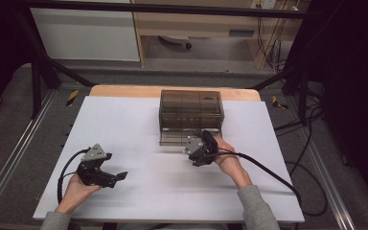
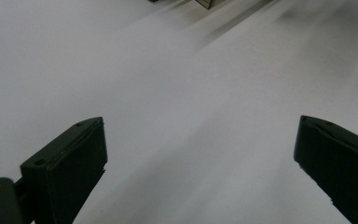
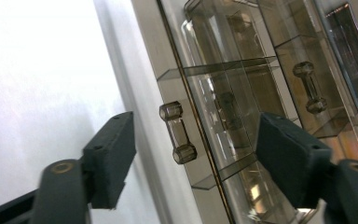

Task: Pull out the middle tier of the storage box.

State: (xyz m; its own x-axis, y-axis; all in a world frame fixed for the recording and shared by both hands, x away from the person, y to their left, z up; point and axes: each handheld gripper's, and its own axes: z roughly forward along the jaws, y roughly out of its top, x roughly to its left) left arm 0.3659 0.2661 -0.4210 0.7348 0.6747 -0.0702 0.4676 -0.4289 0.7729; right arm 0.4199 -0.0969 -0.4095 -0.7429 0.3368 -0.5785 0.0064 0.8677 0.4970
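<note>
Ur R gripper [image 3: 191, 158]: jaws wide, straddling drawer handle [image 3: 178, 133], no contact | L gripper [image 2: 200, 154]: jaws wide, nothing between, over table [image 1: 139, 124]

White table [image 1: 139, 124], wooden edge at far side; on it, smoky drawer box [image 1: 190, 109], bottom drawer [image 1: 175, 139] pulled out.

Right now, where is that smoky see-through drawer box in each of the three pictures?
High view: drawer box at the table's far centre, bottom drawer pulled out before the right gripper.
Left gripper view: one corner at the top edge.
Right gripper view: across the right half.
Shared landmark: the white tabletop.
</note>
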